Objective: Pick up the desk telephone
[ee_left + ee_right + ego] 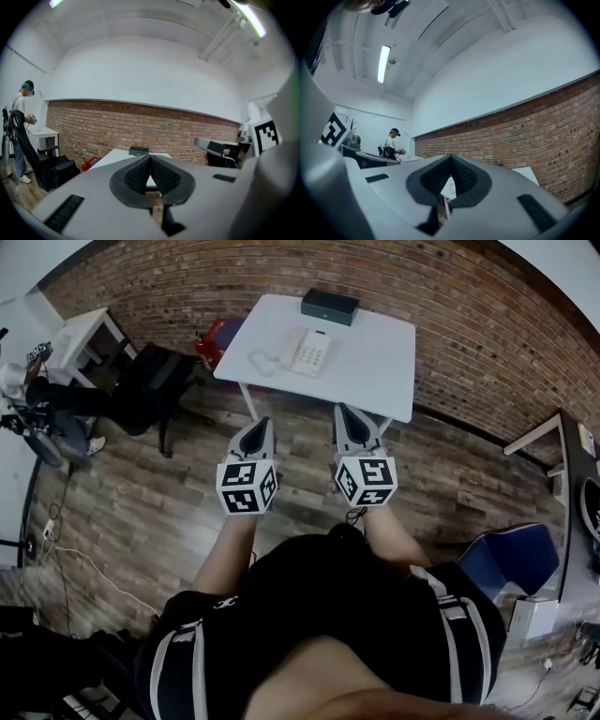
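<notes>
A white desk telephone [307, 352] with a coiled cord lies on the white table [375, 371] against the brick wall. Both grippers hover over the wooden floor, short of the table's near edge, pointing toward it. My left gripper [262, 423] is shut with nothing in it, and so is my right gripper [343, 410]. In the left gripper view the shut left gripper [150, 157] points at the table [112, 158]. In the right gripper view the right gripper [451, 157] is shut too, and a strip of the table [525, 174] shows beyond it.
A dark green box [329, 306] sits at the table's far edge. A black chair [150, 385] and a red object [217, 337] stand left of the table. A person [19, 131] stands at a small white desk [84, 338] far left. A blue seat [511, 559] is right.
</notes>
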